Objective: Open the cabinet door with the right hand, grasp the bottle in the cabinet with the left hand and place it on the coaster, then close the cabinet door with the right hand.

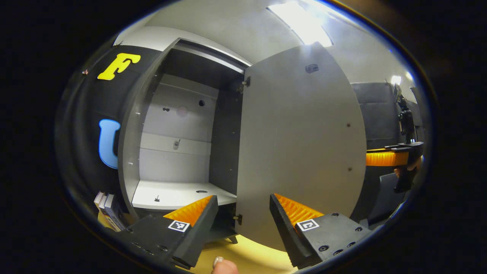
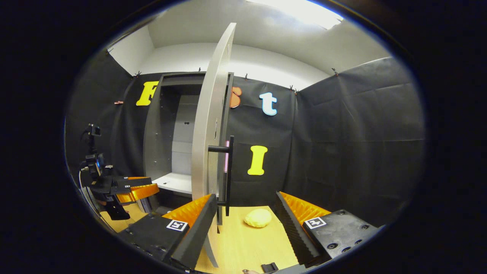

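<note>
The grey cabinet [image 1: 129, 152] stands open, showing its pale back panel and a white shelf [image 1: 175, 194] with small holes. Its door [image 1: 300, 152] is swung out toward me. My left gripper [image 1: 243, 198] is open, held in front of the cabinet's lower edge, and it appears from the side as the left gripper [image 2: 140, 190] in the right gripper view. My right gripper [image 2: 245, 198] is open at the door's edge [image 2: 207, 152]. The black bar handle [image 2: 229, 171] hangs just above its left finger [image 2: 198, 213], not gripped. The right gripper [image 1: 380, 158] also peeks out from behind the door.
A pale yellow rounded lump [image 2: 258, 217] lies on the wooden table [image 2: 247, 243] right of the door. Several books [image 1: 108, 207] stand left of the cabinet. A fingertip [image 1: 224, 266] shows at the bottom edge. Black cloth walls enclose the booth.
</note>
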`<state>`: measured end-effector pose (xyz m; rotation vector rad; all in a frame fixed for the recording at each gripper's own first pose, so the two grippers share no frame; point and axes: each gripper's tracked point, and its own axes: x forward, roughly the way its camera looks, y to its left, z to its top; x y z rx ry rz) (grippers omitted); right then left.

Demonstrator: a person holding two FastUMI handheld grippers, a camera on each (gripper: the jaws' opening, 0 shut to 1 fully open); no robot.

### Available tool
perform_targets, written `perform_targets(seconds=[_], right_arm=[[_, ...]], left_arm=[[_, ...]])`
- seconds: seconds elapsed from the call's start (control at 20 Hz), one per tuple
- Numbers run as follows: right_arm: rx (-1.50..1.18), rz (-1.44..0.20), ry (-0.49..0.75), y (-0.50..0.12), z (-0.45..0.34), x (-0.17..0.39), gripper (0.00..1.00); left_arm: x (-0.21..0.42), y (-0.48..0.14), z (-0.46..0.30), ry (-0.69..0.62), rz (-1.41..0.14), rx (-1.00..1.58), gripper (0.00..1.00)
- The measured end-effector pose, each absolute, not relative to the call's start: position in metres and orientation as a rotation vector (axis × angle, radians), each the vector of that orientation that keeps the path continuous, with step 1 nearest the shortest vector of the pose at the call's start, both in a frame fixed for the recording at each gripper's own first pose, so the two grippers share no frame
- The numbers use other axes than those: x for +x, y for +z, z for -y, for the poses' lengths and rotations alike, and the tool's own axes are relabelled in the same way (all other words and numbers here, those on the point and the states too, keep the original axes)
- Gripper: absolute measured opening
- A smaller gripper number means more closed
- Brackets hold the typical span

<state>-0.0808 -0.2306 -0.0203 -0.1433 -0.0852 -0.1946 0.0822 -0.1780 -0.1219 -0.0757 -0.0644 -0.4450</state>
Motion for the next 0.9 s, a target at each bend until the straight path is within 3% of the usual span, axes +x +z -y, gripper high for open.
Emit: perform_targets(seconds=[0.15, 0.25, 0.3, 0.35, 0.9], right_arm=[[-0.11, 0.078, -0.111, -0.024, 0.219, -0.073, 0.91], [-0.082, 0.069, -0.056, -0.028, 0.208, -0.07, 0.95], [-0.067, 0.062, -0.03, -0.03, 0.2, -0.068, 0.9], [-0.052, 0.056, -0.005, -0.031, 0.192, -0.065, 0.95], [-0.05, 0.025, 0.23, -0.048, 0.07, -0.017, 0.95]], left_arm=[[0.085, -0.126, 0.175, -0.403, 0.047, -0.072, 0.87], [0.084, -0.127, 0.171, -0.383, 0.04, -0.059, 0.87], [0.083, -0.128, 0.168, -0.377, 0.035, -0.053, 0.87], [0.082, -0.128, 0.165, -0.37, 0.029, -0.047, 0.87], [0.052, -0.129, 0.063, -0.218, 0.007, -0.021, 0.87]])
